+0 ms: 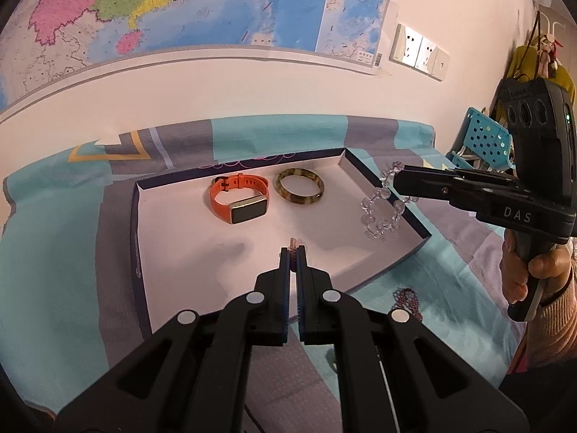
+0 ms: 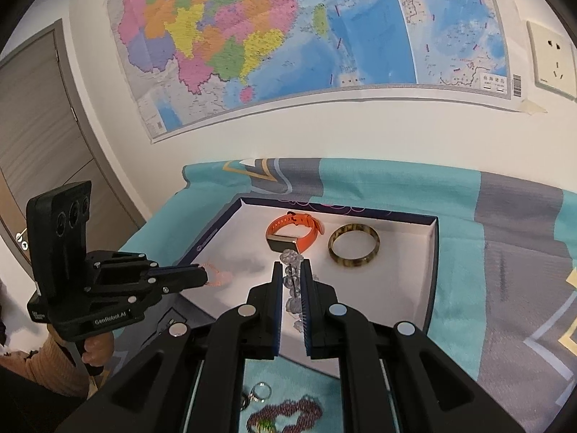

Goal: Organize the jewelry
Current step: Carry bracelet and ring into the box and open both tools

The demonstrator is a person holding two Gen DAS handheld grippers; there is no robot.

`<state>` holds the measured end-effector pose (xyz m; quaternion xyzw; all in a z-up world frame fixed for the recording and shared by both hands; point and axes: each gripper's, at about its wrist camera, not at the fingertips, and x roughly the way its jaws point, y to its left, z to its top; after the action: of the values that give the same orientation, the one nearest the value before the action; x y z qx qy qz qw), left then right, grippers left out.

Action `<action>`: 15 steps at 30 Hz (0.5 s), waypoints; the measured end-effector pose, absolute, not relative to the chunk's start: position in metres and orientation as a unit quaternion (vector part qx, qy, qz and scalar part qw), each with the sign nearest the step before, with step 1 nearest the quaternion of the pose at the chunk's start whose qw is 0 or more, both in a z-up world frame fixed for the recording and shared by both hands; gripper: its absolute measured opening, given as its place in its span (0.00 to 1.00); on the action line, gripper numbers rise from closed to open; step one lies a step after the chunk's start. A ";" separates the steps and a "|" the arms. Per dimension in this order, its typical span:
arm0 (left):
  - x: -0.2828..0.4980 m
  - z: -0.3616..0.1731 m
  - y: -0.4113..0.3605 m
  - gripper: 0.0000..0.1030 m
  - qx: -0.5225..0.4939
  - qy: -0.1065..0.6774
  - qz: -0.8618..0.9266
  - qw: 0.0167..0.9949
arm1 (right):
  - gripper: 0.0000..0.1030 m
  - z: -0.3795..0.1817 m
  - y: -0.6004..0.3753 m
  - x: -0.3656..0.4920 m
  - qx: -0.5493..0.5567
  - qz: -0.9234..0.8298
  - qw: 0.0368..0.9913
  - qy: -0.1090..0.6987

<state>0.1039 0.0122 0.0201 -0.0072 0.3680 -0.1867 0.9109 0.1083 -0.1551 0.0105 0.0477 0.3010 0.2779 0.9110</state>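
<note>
A shallow white box (image 1: 169,252) with dark rim lies on a teal and grey cloth. In it lie an orange smartwatch (image 1: 238,197) and a brown mottled bangle (image 1: 298,189). My left gripper (image 1: 294,252) is shut on a thin pink bracelet (image 1: 293,249), held over the box's front part; it also shows in the right wrist view (image 2: 216,275). My right gripper (image 2: 291,270) is shut on a clear bead bracelet (image 2: 293,281), which hangs over the box's right edge in the left wrist view (image 1: 383,205).
A dark purple bead bracelet (image 2: 288,413) and small metal rings (image 2: 260,392) lie on the cloth in front of the box. A map hangs on the wall behind. A blue perforated rack (image 1: 483,140) stands at the right. A door (image 2: 39,137) is at the left.
</note>
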 end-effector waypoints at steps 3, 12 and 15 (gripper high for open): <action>0.109 0.017 0.012 0.04 -0.007 0.371 -0.184 0.910 | 0.08 0.010 -0.150 0.116 0.049 0.278 0.910 0.303; 0.126 0.009 0.013 0.04 -0.004 0.381 -0.174 0.908 | 0.08 0.002 -0.138 0.139 0.059 0.281 0.904 0.317; 0.132 0.006 0.014 0.04 -0.004 0.385 -0.170 0.907 | 0.08 -0.001 -0.135 0.146 0.064 0.281 0.902 0.323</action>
<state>0.1318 0.0135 0.0064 -0.0042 0.3846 -0.1703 0.9072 0.1459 -0.1353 -0.0008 0.0643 0.3228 0.2809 0.9015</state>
